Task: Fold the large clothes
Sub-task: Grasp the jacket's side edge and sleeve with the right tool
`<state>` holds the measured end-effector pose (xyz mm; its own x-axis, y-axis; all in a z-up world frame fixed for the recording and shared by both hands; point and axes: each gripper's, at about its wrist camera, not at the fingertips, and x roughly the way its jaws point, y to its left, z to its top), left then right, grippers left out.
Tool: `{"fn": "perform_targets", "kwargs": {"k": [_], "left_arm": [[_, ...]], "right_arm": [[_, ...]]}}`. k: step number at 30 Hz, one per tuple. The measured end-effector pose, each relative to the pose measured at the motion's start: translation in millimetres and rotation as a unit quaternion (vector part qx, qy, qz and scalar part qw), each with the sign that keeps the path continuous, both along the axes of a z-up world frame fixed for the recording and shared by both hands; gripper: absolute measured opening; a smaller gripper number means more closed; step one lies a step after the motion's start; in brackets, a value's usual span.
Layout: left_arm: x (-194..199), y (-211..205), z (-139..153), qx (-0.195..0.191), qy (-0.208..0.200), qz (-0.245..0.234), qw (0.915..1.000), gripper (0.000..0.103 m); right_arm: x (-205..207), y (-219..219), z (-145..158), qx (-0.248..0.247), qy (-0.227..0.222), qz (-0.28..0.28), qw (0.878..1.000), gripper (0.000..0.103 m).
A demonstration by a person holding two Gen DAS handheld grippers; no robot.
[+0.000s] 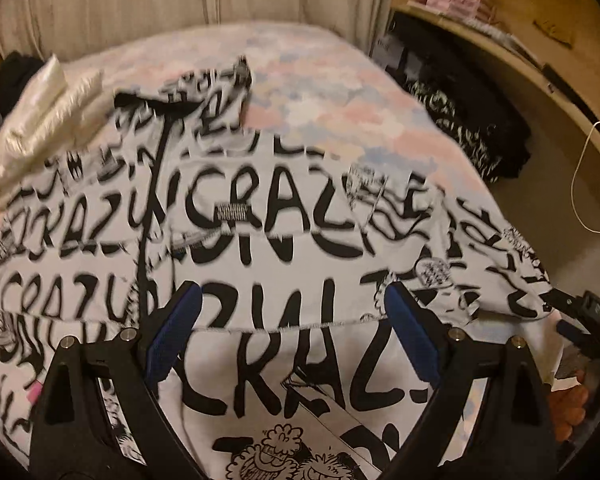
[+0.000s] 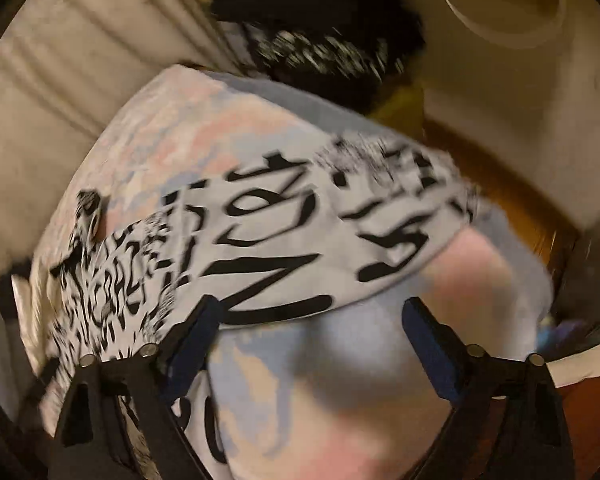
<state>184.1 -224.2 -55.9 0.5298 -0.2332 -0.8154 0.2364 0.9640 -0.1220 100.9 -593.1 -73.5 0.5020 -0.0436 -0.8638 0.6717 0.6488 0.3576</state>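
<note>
two grippers, both w/ fingers spread wide, nothing pinched. left gripper (image 1: pixel 292 332) hovers over the white garment w/ black "crazy" print (image 1: pixel 260 216), which lies spread across the pastel bed (image 1: pixel 320 92), filling centre & lower frame. right gripper (image 2: pixel 312 344) is over bare bedcover, garment's edge just above its fingers. black clothes pile (image 1: pixel 460 120) upper right.

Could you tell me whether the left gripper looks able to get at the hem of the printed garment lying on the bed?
Probably yes. The left gripper is open above the printed garment, and its hem runs uncovered between the fingers, with nothing in the way.
</note>
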Motion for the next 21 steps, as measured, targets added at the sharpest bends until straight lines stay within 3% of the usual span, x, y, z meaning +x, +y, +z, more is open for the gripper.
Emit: {"fn": "perform_targets", "kwargs": {"k": [4, 8, 10, 12, 14, 17, 19, 21], "left_arm": [[0.9, 3.9, -14.3, -0.002, 0.016, 0.006, 0.9999, 0.091], [0.4, 8.5, -14.6, -0.006, 0.015, 0.007, 0.9998, 0.091], [-0.1, 10.9, -12.0, -0.007, 0.011, 0.006, 0.9999, 0.091], [-2.2, 15.6, -5.9, -0.007, 0.001, 0.008, 0.9999, 0.091], [-4.5, 23.8, -0.5, -0.008, -0.017, 0.014, 0.9997, 0.091], [-8.2, 38.1, 8.6, -0.009, -0.037, 0.026, 0.9989, 0.091], [-10.6, 51.6, 13.0, -0.016, -0.043, 0.039, 0.9982, 0.091], [-11.0, 69.1, 16.0, -0.028, -0.039, 0.052, 0.9975, 0.092]], "right_arm": [[7.4, -38.2, -49.4, 0.094, -0.021, -0.041, 0.995, 0.074], [28.8, -65.2, -70.8, 0.078, -0.026, -0.074, 0.994, 0.064], [41.2, -73.4, -78.1, 0.058, -0.012, -0.087, 0.994, 0.037], [52.2, -77.2, -78.0, 0.026, -0.003, -0.1, 0.995, 0.017], [64.6, -70.2, -62.7, -0.026, -0.009, -0.097, 0.995, 0.012], [84.8, -35.7, -10.7, -0.125, -0.051, -0.053, 0.989, 0.006], [101.8, -0.4, 26.1, -0.183, -0.088, -0.006, 0.979, 0.006], [121.4, 49.1, 61.7, -0.245, -0.126, 0.063, 0.959, 0.006]]}}
